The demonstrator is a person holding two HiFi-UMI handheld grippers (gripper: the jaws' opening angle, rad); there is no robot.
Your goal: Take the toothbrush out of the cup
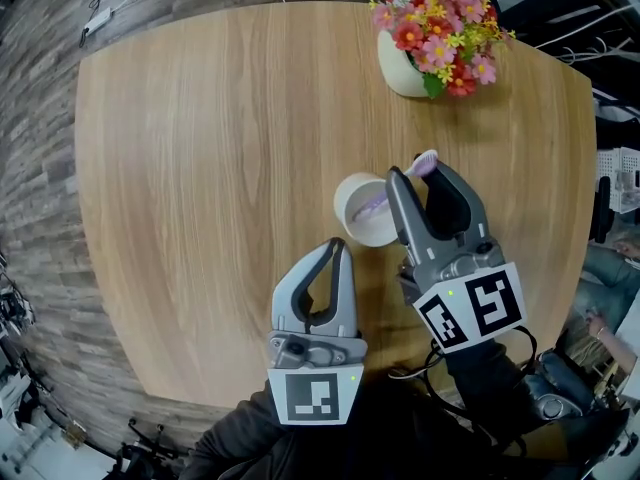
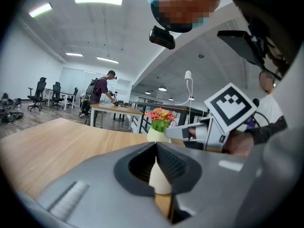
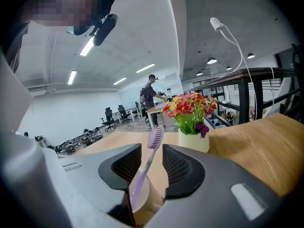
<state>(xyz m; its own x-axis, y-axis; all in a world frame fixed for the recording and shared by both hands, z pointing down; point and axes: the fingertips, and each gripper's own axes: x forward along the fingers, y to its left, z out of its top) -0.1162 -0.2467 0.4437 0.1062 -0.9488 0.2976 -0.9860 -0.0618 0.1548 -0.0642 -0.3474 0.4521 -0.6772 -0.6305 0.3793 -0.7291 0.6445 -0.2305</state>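
The lilac plastic toothbrush (image 1: 425, 162) is leant in the cream round cup (image 1: 346, 218), head toward 2 o'clock. The right gripper (image 1: 420, 178) is held with jaws apart astride its stem, seemingly for pinching. The left gripper (image 1: 338, 246), at the cup's 7 o'clock, is held closed, empty.

Wide open over the bare left half of the worktop (image 1: 190, 168). Blocked at the far edge, towards the right, by the flower vase (image 1: 400, 68); clear between it and the cup (image 1: 358, 213). Slim gaps either side of the toothbrush (image 1: 428, 160) between the parted right tongs (image 1: 420, 175).
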